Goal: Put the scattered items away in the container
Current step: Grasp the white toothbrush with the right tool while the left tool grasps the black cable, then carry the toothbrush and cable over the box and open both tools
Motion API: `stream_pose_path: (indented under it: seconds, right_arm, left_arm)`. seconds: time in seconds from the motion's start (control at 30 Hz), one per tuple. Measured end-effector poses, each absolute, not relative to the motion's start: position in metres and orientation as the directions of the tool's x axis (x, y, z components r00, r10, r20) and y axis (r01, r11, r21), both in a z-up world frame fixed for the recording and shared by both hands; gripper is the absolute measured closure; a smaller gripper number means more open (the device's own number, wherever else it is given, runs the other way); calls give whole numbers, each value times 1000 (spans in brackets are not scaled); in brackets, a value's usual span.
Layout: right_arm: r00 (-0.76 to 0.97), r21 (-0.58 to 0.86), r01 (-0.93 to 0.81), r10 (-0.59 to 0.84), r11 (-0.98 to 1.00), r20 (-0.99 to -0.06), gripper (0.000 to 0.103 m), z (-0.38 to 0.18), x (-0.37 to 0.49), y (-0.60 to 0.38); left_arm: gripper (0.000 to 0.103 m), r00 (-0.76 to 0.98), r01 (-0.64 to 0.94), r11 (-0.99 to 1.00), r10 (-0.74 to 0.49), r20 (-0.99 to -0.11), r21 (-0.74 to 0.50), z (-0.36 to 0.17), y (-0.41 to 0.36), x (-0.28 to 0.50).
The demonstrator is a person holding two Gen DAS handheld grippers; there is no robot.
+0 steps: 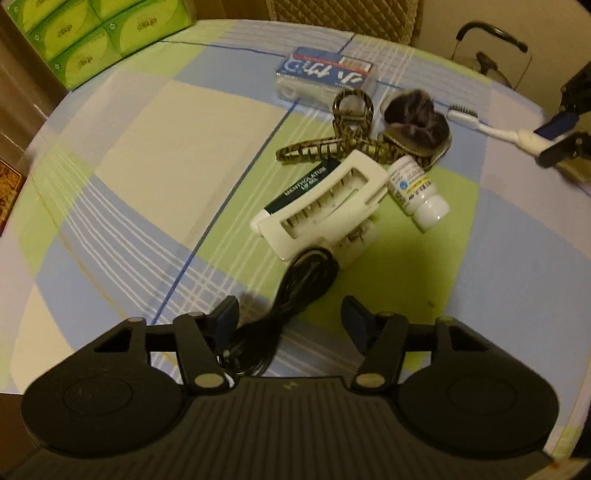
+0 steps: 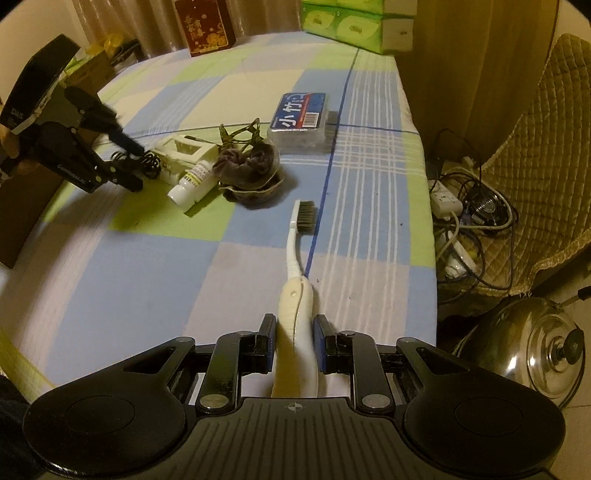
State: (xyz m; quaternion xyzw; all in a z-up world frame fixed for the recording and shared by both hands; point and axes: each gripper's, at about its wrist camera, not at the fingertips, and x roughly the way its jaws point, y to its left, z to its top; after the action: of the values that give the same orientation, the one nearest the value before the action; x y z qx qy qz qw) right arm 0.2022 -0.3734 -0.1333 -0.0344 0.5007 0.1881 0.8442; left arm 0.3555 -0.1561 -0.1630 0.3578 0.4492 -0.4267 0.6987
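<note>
A checked cloth in blue, green and cream covers the surface, where a small heap of household items lies near the middle. A stack of green tissue packs stands at the far edge. A clear box with a blue label sits just beyond the heap. In the heap lie a white hair clip, a patterned brown hair clip, a dark scrunchie, a dark green lip balm tube touching the white clip, and a small white bottle lying on its side.

The left gripper points steeply down at the near end of the heap, its jaws partly apart, with a coiled black cable lying between them; the pads are not pressing on it. The cable touches the white clip's near corner.

The right gripper has its jaws clamped on the thick handle of a white toothbrush, whose bristled head points away toward the scrunchie and lies near a blue line in the cloth.
</note>
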Motion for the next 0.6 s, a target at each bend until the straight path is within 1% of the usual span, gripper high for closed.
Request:
stream_pose_path:
  seconds: [0.03,0.1,0.13,0.2,0.3,0.43,0.5,0.6]
  right_arm:
    - [429,131,-351,283,927,-858,85,-133,202,-373]
    - [432,128,-351,281,928,-857,85,-133,203,-373]
    - [433,124,-353,279,927,-857,85,-133,203,-372]
    - [436,113,-360,274,926,-857,85,-134,203,-370]
    - [444,87,-375,261,923,-857,85,-134,204,-365]
    - [464,28,-403,231,915,-855,85,-136,202,-355]
    - [466,13,-410,222,912,-857,86,-136,202,-351]
    - [457,37,-388,227,921,-860,86,-135,202,-353]
  left_arm:
    - [56,224,912,398,-276,-935,101,-163,-154,356]
    - [70,211,894,442,-276,-938,71,-163,-148,354]
    - [74,207,882,467,-269,-941,60,-163,-146,351]
    - [86,207,847,529,-239,-949,51,-161,-142,347]
    - [91,225,775,628,-175,-959,67,-159,-137,332]
    - [92,262,678,730,-125,-957,90,-158,-129,312]
    - [94,254,629,776,-143,-957,50,-157,-125,304]
    - [94,223,562,827,-189,-956,-32,-153,-114,297]
